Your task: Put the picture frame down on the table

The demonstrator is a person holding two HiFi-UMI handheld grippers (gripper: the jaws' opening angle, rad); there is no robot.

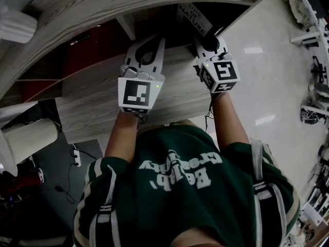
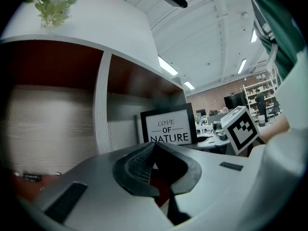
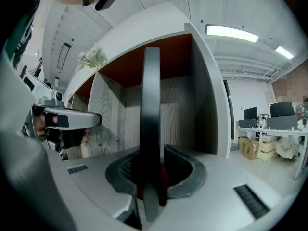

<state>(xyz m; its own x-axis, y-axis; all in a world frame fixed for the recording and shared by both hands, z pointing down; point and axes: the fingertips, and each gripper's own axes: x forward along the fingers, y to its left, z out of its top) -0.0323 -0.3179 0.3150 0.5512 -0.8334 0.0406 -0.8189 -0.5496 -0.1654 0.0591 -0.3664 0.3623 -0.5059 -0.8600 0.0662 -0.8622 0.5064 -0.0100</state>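
1. The frame (image 3: 150,129) stands upright in the end compartment of the shelf (image 3: 207,105); it is edge-on between the fingers (image 3: 185,173) of the right gripper (image 3: 150,159), its lower part down in the gap between them.
2. Those fingers are a little apart; a thin sliver of gap shows along the frame's right side, so they are not clamped on it; whether the left one touches the frame I cannot tell.
3. The left gripper (image 2: 154,146) has its fingers closed tip to tip with nothing between them; it is level, to the left of the frame and apart from it.
4. The left gripper view alone shows the frame's face, white in a black border, reading LOVE OF NATURE, with the right gripper's cube (image 2: 240,129) just right of it; the right gripper view shows only the frame's dark edge, with the left gripper at its left margin; both gripper views show a plant (image 2: 50,6) on top of the shelf; the head view shows both grippers side by side at the shelf, the frame's print just past the right one.
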